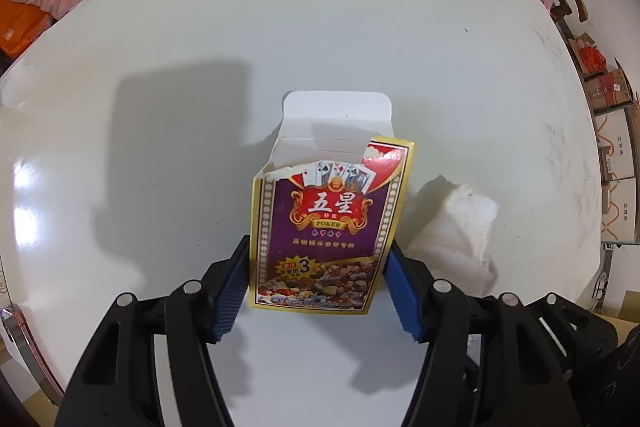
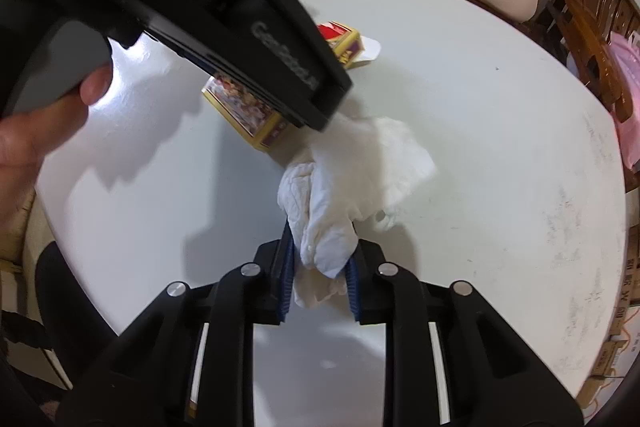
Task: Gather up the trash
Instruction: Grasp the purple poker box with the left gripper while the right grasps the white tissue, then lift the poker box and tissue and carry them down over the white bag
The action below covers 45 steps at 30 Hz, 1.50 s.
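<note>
Crowding the card box (image 1: 326, 227) (torn flap), tissue (image 2: 340, 187) lies beside.

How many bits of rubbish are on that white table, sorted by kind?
Card boxes: 1, the torn poker card box, held by the left gripper
Tissues: 1, the crumpled white tissue, held by the right gripper
Total: 2

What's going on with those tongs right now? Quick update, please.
Left tongs clamped on torn poker card box. Right tongs pinching crumpled white tissue. Both over white table. Nothing blocking.
</note>
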Each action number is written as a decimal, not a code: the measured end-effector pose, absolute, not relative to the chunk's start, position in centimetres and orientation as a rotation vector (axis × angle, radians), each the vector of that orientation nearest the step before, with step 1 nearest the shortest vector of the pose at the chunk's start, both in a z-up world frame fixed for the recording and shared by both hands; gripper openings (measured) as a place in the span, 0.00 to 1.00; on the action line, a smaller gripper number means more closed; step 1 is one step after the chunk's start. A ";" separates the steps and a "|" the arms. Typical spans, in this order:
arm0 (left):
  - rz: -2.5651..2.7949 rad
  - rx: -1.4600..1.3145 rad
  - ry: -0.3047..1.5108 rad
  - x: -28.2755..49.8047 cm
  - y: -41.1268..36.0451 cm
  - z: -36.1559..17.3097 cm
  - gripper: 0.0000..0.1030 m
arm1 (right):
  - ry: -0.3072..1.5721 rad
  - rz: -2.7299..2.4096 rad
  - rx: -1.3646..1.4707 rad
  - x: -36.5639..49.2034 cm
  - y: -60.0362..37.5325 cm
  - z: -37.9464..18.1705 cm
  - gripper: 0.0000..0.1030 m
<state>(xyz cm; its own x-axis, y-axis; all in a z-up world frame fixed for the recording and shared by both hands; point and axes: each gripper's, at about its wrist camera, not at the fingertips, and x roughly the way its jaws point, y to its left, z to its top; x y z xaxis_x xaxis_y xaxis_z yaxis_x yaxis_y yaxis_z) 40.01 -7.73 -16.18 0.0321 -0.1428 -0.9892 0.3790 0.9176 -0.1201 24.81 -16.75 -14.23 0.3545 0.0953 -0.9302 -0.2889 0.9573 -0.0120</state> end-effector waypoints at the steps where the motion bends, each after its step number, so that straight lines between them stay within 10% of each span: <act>1: -0.405 0.193 1.484 40.0 -7.5 -16.1 0.60 | 1.184 0.248 -0.187 24.7 -16.9 -14.2 0.21; 45: -0.423 0.271 1.270 15.3 -3.8 -9.3 0.60 | 1.098 0.245 -0.181 10.1 -14.2 -9.1 0.21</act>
